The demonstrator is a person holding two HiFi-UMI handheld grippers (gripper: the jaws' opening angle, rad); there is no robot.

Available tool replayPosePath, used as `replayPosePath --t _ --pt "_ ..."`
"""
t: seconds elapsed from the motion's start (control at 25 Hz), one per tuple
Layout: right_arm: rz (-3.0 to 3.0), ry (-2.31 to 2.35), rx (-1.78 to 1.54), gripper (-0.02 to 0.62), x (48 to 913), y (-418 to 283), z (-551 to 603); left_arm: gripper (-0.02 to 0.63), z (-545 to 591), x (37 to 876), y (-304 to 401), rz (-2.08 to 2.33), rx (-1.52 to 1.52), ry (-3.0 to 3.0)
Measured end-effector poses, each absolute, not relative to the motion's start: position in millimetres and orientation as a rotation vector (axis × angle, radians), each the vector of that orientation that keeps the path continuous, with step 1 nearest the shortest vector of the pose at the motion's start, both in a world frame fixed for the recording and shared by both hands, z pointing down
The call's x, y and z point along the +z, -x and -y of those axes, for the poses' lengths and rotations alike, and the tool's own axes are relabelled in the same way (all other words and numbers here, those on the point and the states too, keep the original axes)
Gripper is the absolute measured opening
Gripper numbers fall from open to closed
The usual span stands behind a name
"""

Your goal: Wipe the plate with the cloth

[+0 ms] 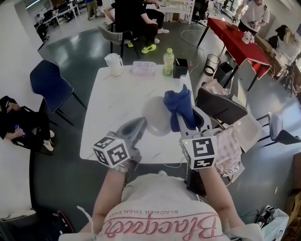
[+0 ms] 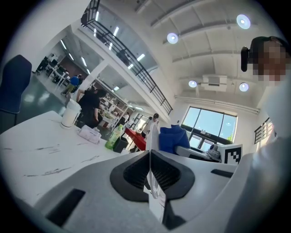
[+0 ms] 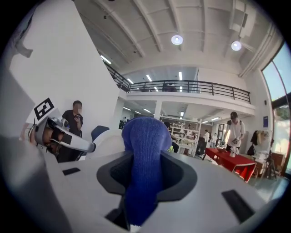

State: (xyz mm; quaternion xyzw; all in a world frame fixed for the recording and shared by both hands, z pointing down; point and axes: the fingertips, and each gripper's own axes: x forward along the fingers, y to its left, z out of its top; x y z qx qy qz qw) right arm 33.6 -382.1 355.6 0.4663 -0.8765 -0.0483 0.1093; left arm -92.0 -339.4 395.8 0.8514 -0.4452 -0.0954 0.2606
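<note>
Blue cloth (image 1: pixel 181 104) clamped in right tongs (image 1: pixel 192 120), prob. touching plate (image 1: pixel 156 118); left tongs (image 2: pixel 151 159) pinch it, edge-on in own view.

A large open workspace, an office or lab hall by the look of it; a high ceiling with round lights (image 3: pixel 177 39), a railed mezzanine (image 3: pixel 191 85) and tall windows (image 2: pixel 211 124); a grey floor (image 1: pixel 84 52) carrying a white table (image 1: pixel 108 136), a blue chair (image 1: pixel 49 82), a red table (image 1: pixel 235 40) and a waste bin (image 1: pixel 212 63) — people sit and stand among desks (image 1: pixel 61 9) and shelving (image 3: pixel 182 134) further off.
</note>
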Motion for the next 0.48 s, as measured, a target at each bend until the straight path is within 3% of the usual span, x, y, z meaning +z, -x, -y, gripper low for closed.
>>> replayPosePath --t 0.48 --pt "2.792 -1.135 -0.097 0.117 342.6 20.8 335.0 0.011 347.7 379.2 94.3 1.217 -0.315 -2.291"
